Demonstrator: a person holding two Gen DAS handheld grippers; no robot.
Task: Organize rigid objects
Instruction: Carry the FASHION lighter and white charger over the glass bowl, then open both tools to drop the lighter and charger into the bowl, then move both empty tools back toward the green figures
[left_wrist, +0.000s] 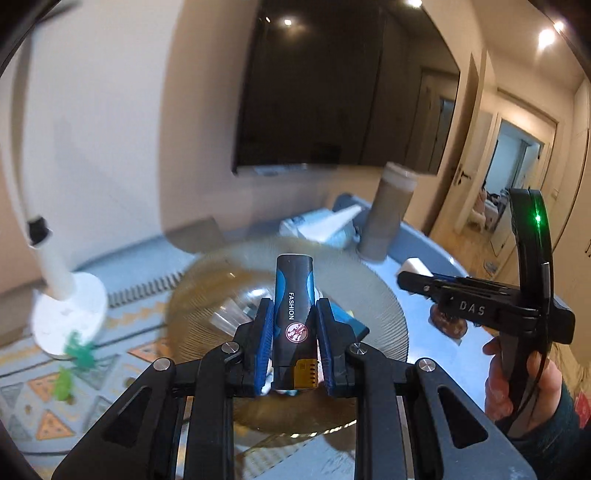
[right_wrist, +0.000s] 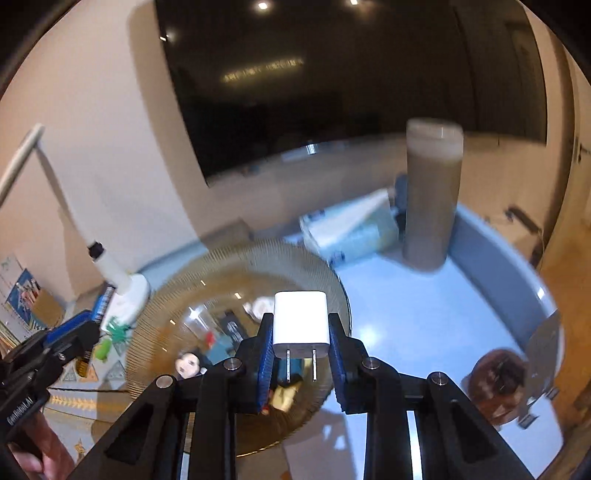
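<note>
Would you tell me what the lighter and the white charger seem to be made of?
Lighter: probably glossy black and blue plastic, with a brassy metal top. White charger: smooth, faintly glossy plastic, with two bare metal prongs.

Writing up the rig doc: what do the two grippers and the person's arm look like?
Both grippers, left and right, are black linkage frames with silver pivot pins and ribbed blue pads on the fingers. From the left camera, the right one shows white "DAS" lettering, a curved black handle and a green light. The hand has a dark teal sleeve.
</note>
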